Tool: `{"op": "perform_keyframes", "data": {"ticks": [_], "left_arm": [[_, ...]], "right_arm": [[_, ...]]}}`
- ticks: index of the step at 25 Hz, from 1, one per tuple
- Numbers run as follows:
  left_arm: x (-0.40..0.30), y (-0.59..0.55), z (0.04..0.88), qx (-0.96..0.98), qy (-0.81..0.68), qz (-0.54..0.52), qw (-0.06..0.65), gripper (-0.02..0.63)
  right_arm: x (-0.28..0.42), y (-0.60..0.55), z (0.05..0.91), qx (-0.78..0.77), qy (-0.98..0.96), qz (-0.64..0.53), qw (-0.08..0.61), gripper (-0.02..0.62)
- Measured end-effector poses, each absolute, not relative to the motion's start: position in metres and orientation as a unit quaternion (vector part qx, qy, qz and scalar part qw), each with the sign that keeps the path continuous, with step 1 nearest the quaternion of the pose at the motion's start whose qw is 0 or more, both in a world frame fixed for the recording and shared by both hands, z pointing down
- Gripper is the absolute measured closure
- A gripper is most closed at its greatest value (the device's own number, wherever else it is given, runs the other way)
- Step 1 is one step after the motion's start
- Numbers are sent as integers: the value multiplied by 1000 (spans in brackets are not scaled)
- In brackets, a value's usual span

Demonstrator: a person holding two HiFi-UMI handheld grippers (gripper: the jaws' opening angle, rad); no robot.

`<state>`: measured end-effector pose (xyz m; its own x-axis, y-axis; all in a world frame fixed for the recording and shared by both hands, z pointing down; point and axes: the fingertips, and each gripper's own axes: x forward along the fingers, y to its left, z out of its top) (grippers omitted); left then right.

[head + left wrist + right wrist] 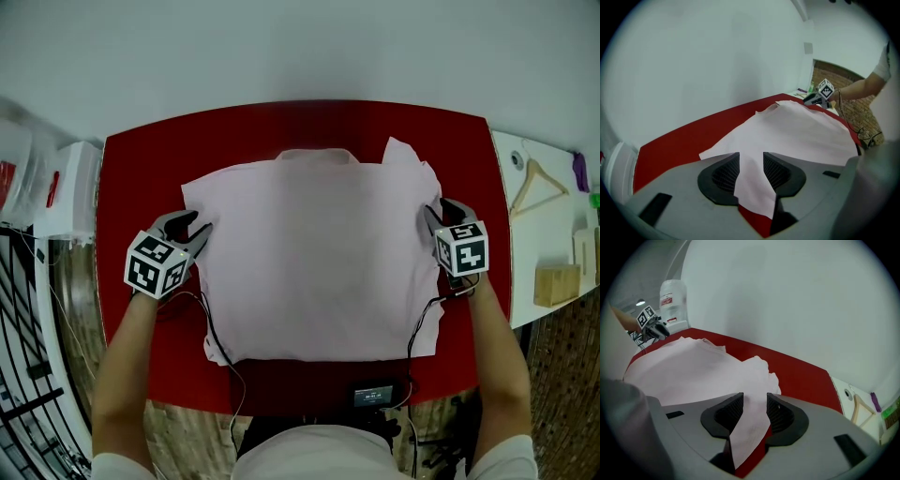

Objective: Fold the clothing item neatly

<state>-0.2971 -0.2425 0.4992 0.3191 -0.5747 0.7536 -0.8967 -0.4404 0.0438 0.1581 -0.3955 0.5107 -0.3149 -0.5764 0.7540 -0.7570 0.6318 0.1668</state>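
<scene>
Spread flat across the red table (141, 169): a pink shirt (314, 262), collar at the far side. At its left edge, left hand-held gripper (199, 232), jaws apart, cloth lying between them; at its right edge, right hand-held gripper (437, 212), likewise open, cloth between.

Red rectangular tabletop (141, 169) is set against plain pale wall (300, 47); white side counter (527, 246) is placed just beside it.
</scene>
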Motion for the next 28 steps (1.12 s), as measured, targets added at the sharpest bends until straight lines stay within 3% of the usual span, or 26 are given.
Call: {"op": "perform_keyframes", "data": {"ticks": [28], "left_arm": [[-258, -69, 513, 783, -459, 273, 319, 469]], "right_arm": [[167, -241, 510, 426, -784, 135, 432, 459]]}}
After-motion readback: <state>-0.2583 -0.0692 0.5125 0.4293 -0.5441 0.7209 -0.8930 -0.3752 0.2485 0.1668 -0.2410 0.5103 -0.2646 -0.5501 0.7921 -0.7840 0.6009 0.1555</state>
